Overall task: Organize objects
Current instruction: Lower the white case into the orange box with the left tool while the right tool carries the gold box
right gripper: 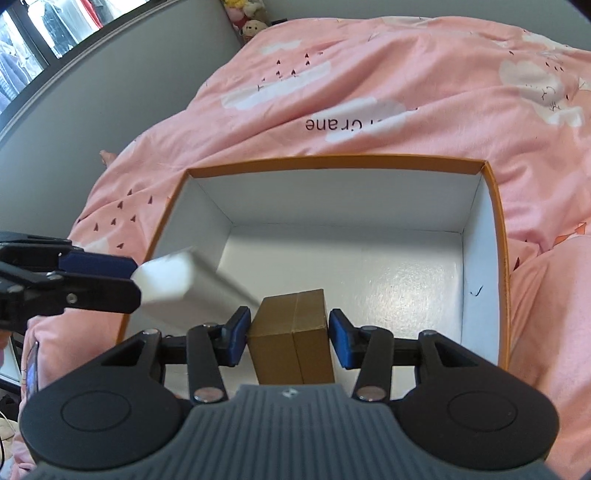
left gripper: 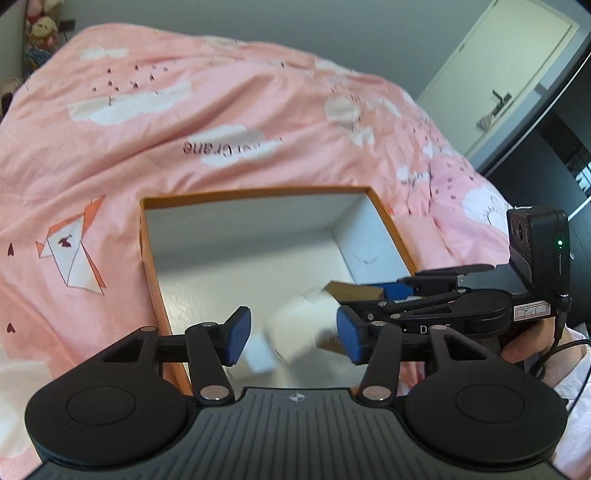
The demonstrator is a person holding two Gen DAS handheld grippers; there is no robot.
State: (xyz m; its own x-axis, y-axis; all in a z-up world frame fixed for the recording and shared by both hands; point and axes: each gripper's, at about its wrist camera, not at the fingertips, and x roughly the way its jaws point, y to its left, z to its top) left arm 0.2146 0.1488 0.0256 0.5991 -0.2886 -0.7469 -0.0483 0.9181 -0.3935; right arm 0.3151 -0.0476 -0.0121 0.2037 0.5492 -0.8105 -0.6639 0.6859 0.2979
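Observation:
An open orange box (left gripper: 258, 194) with a white inside lies on the bed. My left gripper (left gripper: 293, 336) hangs over its near left corner with the jaws apart. A blurred white block (left gripper: 299, 328) sits in the gap, and neither pad presses on it. In the right wrist view the white block (right gripper: 166, 282) is just off the left gripper's fingertips (right gripper: 125, 267), above the box's (right gripper: 332, 162) left wall. My right gripper (right gripper: 290, 332) is shut on a small brown carton (right gripper: 295, 332), low over the box floor. From the left wrist view the right gripper (left gripper: 365, 299) reaches in from the right with the carton (left gripper: 354, 291).
A rumpled pink duvet (left gripper: 221, 110) with white clouds surrounds the box on all sides. Plush toys (left gripper: 42, 29) sit at the far corner. A pale door (left gripper: 517, 74) stands to the right. A person's hand (left gripper: 524, 347) holds the right gripper's handle.

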